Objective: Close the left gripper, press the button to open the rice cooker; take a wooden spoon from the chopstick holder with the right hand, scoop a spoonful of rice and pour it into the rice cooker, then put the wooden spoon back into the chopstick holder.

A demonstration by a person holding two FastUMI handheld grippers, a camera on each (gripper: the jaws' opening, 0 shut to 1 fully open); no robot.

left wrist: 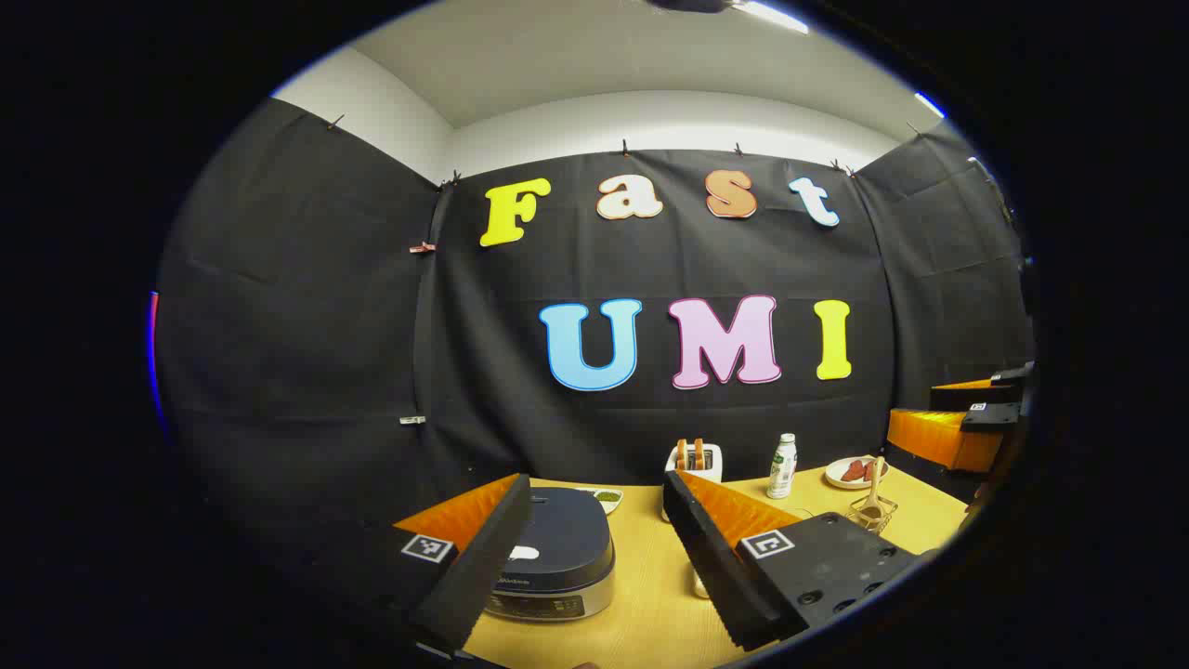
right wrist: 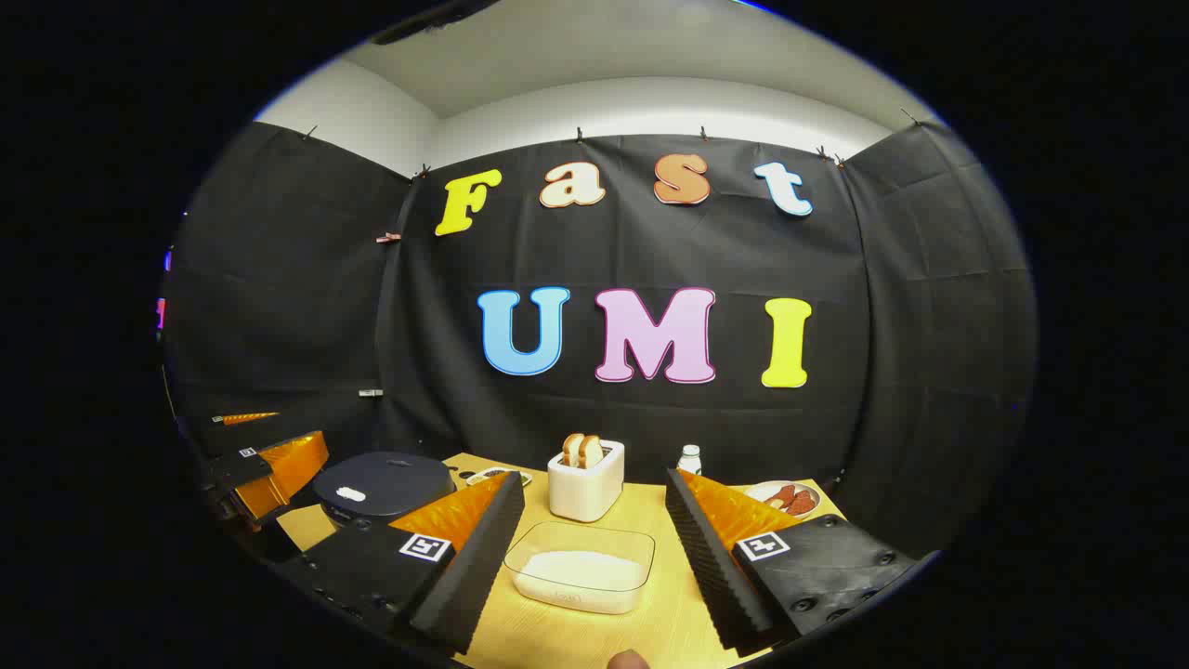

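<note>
Start of task, nothing done yet as judged from the layout: cooker lid down, spoon in its holder. Step in hand is the first one, closing the left gripper [left wrist: 594, 548] and pressing the lid button.

Left gripper view, near to far: its fingers stand wide apart, empty, above the table [left wrist: 650, 595]. The cooker [left wrist: 555, 557] sits just beyond the left finger, partly behind it, dark lid flat and shut, control panel facing front. Next move, I'd say: bring the fingers together, then lower onto the lid button; exact button spot hard to tell here. Farther right, the wire holder [left wrist: 874, 512] with the wooden spoon [left wrist: 873, 488] upright in it.

Right gripper view: right gripper [right wrist: 594, 548] also wide open, holding nothing. Between its fingers lies the clear rice tub [right wrist: 583, 569], white rice inside. Beyond it a toaster [right wrist: 585, 481]. Cooker at far left, beside the other gripper.
</note>
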